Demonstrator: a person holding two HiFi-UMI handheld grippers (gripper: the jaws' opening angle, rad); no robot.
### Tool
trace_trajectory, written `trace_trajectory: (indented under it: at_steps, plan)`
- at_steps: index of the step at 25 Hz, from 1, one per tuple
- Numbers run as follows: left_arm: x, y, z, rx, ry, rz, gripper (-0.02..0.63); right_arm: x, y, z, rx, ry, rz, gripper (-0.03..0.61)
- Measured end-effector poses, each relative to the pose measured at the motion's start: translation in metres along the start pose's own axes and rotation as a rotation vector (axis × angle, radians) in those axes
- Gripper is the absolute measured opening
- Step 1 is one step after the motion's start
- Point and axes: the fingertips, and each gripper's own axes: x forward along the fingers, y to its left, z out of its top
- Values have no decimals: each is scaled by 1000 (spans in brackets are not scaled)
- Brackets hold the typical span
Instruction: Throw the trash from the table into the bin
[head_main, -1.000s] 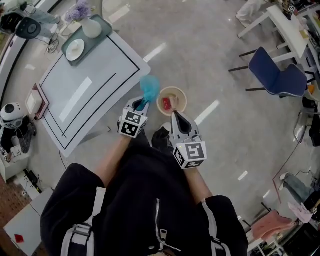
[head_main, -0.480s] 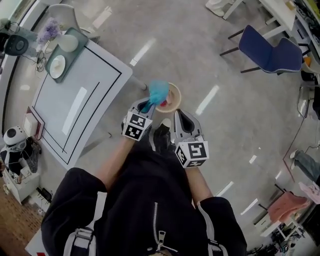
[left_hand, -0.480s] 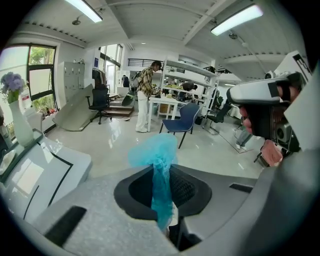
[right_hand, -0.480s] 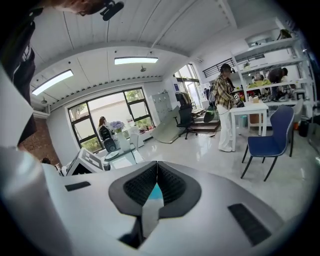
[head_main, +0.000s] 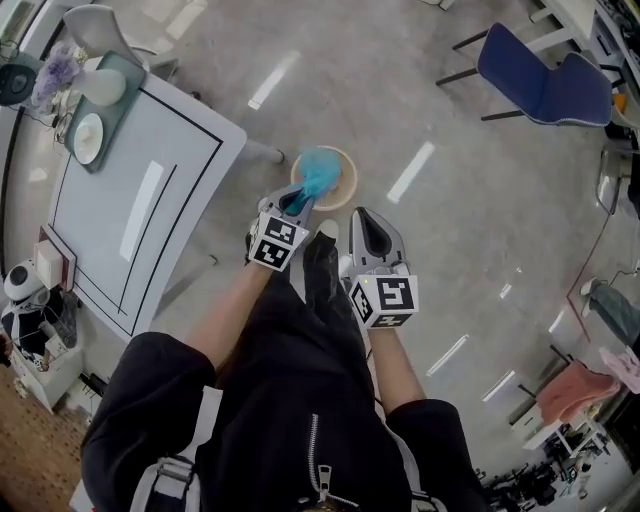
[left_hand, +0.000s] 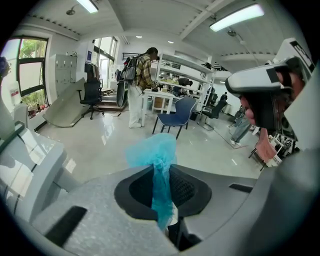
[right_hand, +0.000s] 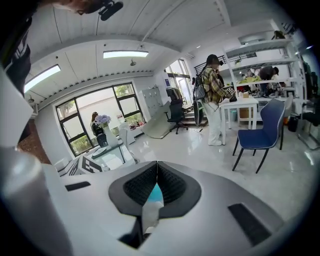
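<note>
The right gripper (right_hand: 157, 165) has its jaws closed tip to tip. Beyond it are a glossy floor (right_hand: 200, 150), a blue chair (right_hand: 264, 131) and a standing person (right_hand: 214, 100).

Bin (head_main: 350, 185), just ahead of the left gripper (head_main: 297, 203): near-left rim and all contents covered by the blue wad (head_main: 318, 172); wad's lower end lost between the closed jaws in the left gripper view; right gripper (head_main: 365, 216): pale strip (right_hand: 150, 212) with a blue patch at the root of its meeting jaws, too small to identify; table (head_main: 130, 200), left of the left gripper: far side cut by the picture's edge in the head view.
</note>
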Motion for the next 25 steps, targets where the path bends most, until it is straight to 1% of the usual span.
trace_trajectory:
  at_steps: [5,7,9,12,17,20,22,25]
  plan:
    - [33,9,-27,-8,34,-14,40,2,-22,-8,36,-1,-67,9]
    - [48,12,-35,-12,42,-11,40,4,-31,-11,33,6,-77,9]
    - [64,15,-39,-16,26,4,40,6,-39,-14,22,12,-82,9]
    - [79,18,-51,-28,32,12,40,13,-41,-17,20,15,-90,9]
    - [96,25,-61,-50,22,-14,40,48,-37,-25,1,26,-78,9]
    - [109,36,-66,-53,18,-14,40,74,-41,-34,-32,14,-87,9]
    - [115,44,-72,-55,19,-4,40,87,-45,-45,-45,11,-88,9]
    - [129,46,-86,-51,26,-11,40,100,-56,-65,-52,39,-97,9]
